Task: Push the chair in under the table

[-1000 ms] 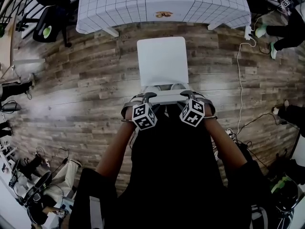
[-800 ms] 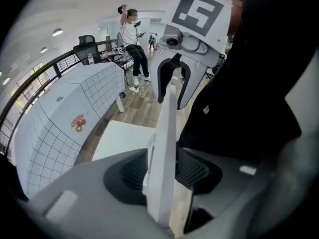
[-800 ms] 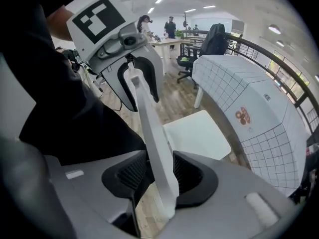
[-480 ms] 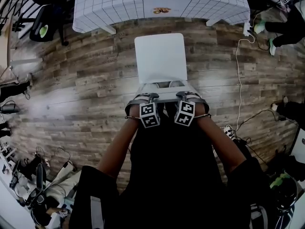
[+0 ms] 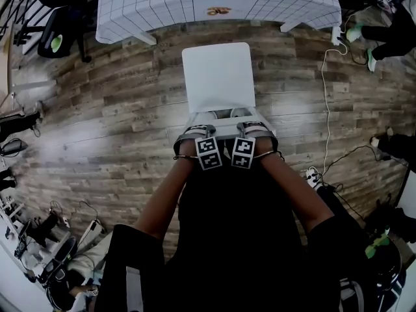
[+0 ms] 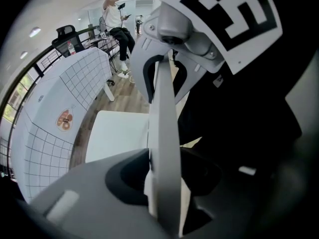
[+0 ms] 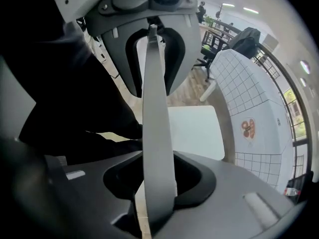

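Two grippers sit side by side on the backrest (image 5: 225, 134) of the chair (image 5: 218, 77), so the step in hand is taking hold before the push. The left gripper (image 5: 203, 133) straddles the thin top rail and its jaws are closing; dark gaps show on both sides of the rail, so I judge the pads are not pressing on it yet. The right gripper (image 5: 248, 130) is the same: jaws closing, rail between them, not clamped as far as its view shows. Both point steeply down at the rail.

Next, the move calls for the jaws to finish closing on the rail, then an even push from both hands straight toward the table (image 5: 162, 5). Uneven pressure would likely swing the chair off line, and the legs may catch on the plank floor (image 5: 117, 109).

The chair is white, with a squarish seat with rounded corners and a slim pale backrest seen edge-on from above. It stands on the floor facing the table. Its seat front is near the hanging edge of the grid-patterned cloth, but none of it is under the table. It looks roughly centred on the table's near side, between the two table legs that show. The person stands just behind it.
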Tool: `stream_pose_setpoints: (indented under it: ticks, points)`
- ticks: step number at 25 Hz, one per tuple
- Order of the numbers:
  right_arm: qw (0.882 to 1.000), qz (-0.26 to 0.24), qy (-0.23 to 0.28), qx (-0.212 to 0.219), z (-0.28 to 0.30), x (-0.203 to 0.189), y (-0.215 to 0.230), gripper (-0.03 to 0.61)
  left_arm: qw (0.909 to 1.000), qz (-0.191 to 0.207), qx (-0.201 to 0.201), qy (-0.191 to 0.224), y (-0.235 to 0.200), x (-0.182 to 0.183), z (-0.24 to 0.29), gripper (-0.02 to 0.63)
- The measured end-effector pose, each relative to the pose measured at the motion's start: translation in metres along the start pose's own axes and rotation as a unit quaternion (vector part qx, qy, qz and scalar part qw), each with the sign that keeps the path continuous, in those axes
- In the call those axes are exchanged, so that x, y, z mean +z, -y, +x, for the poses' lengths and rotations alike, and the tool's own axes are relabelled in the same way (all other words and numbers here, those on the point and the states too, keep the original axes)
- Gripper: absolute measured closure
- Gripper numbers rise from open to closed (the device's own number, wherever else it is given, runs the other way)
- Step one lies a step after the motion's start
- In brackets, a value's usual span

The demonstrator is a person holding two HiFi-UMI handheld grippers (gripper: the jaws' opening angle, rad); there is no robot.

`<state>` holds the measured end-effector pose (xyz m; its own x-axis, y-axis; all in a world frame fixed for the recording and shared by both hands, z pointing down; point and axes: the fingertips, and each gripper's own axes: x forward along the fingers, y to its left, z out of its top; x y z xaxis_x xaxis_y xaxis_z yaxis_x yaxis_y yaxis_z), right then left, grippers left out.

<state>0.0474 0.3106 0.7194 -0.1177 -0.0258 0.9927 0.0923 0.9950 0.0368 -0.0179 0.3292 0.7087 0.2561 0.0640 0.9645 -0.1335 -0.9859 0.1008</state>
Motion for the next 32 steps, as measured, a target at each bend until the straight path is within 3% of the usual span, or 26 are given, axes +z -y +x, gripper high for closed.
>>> stream_pose_setpoints:
  ticks: [4,13,18,22,32]
  points:
    - [1.000,-0.002,-0.023,-0.001,0.007,-0.003,0.004,0.468,0.9999,0.004,-0.006,-0.015,-0.003,0.003,0.008,0.456]
    - [0.999,-0.053,-0.002,-0.008,0.008,0.004,0.006,0.495,0.9999,-0.010,-0.004,-0.007,-0.008,0.010,0.015,0.474]
    - [0.999,-0.041,0.012,0.003,0.008,0.007,0.004,0.508,0.9996,-0.022,0.017,-0.006,-0.012,0.009,0.016,0.504]
    - [0.999,-0.046,0.013,-0.006,0.008,0.008,0.005,0.519,0.9992,-0.004,0.039,-0.013,-0.014,0.008,0.016,0.529]
    - [0.999,-0.030,0.015,-0.001,0.005,0.012,0.007,0.505,0.9994,-0.022,0.021,-0.019,-0.014,0.005,0.013,0.523]
